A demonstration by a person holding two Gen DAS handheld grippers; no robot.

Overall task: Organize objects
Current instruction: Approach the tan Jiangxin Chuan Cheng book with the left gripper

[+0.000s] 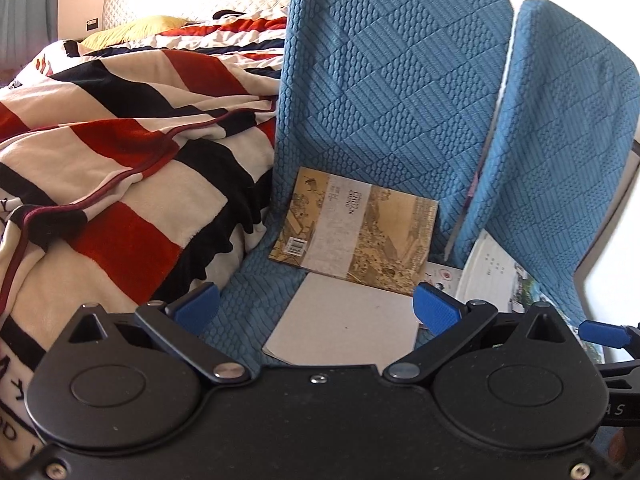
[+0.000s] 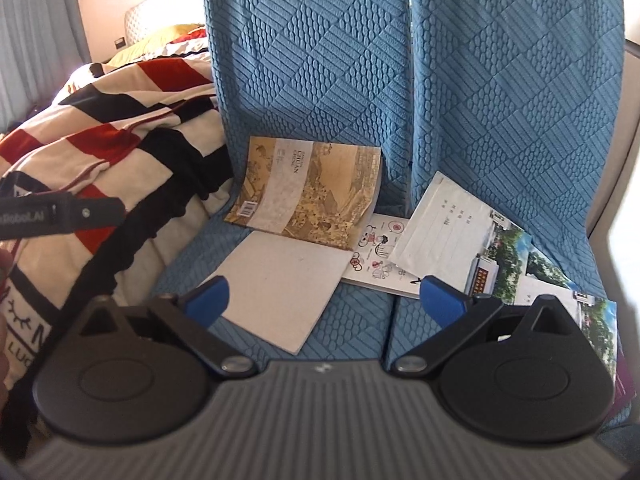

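Note:
A book with a tan painted cover (image 1: 356, 232) leans against the blue seat back, also in the right wrist view (image 2: 308, 194). A grey booklet (image 1: 348, 326) lies flat in front of it (image 2: 280, 284). To the right lie a white cartoon booklet (image 2: 378, 258), a white and photo-print booklet (image 2: 460, 240) and another photo-cover booklet (image 2: 568, 284). My left gripper (image 1: 316, 306) is open and empty just above the grey booklet. My right gripper (image 2: 324, 300) is open and empty over the seat, near the grey booklet's right edge.
Two blue quilted seats (image 2: 520, 92) stand side by side with tall backs (image 1: 384, 64). A red, black and white striped blanket (image 1: 112, 160) is heaped on the bed at the left (image 2: 100, 132). The left gripper's arm (image 2: 60, 214) shows at the left.

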